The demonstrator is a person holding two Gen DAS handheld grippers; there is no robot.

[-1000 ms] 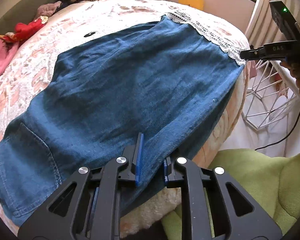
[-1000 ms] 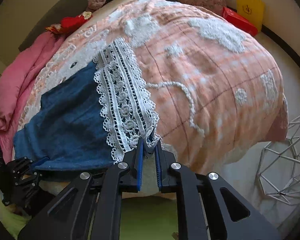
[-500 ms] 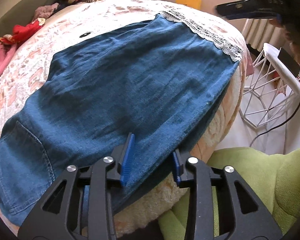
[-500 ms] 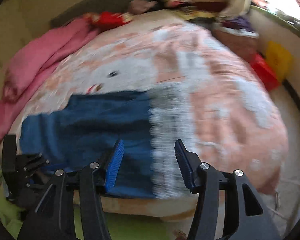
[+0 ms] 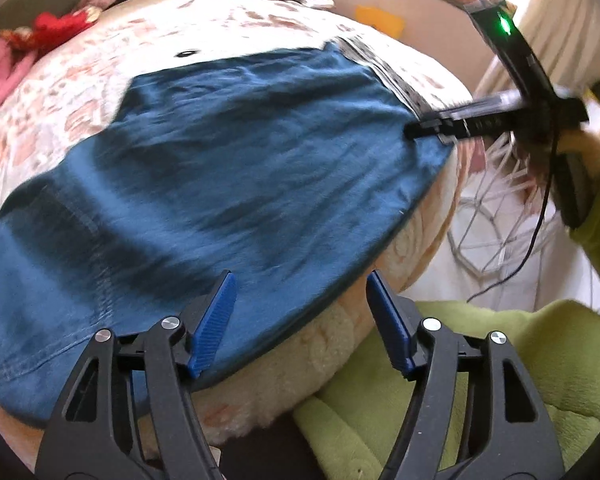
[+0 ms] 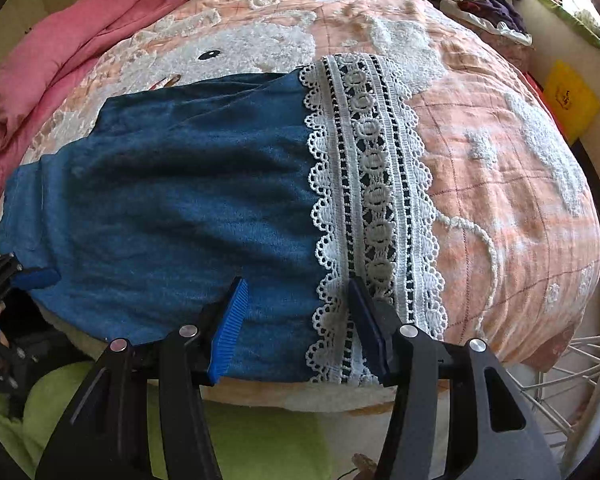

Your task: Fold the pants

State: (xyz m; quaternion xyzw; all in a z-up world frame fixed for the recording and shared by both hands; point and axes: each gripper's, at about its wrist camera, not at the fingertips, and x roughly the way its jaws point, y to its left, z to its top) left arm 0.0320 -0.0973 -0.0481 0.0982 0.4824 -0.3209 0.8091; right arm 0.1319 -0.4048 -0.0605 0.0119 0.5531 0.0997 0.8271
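Because the blue pants [image 6: 172, 200] lie flat across the bed cover [image 6: 500, 152], both tools wait at the near edge with fingers apart, holding nothing: left gripper [image 5: 300, 320] by the hip end, right gripper [image 6: 296, 328] by the lace hem [image 6: 372, 208].

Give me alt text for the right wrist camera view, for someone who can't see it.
The open right gripper hovers at the near edge of blue pants lying flat on a peach patterned blanket, its jaws straddling the seam where the denim meets the white lace hem. A pink quilt lies at far left.
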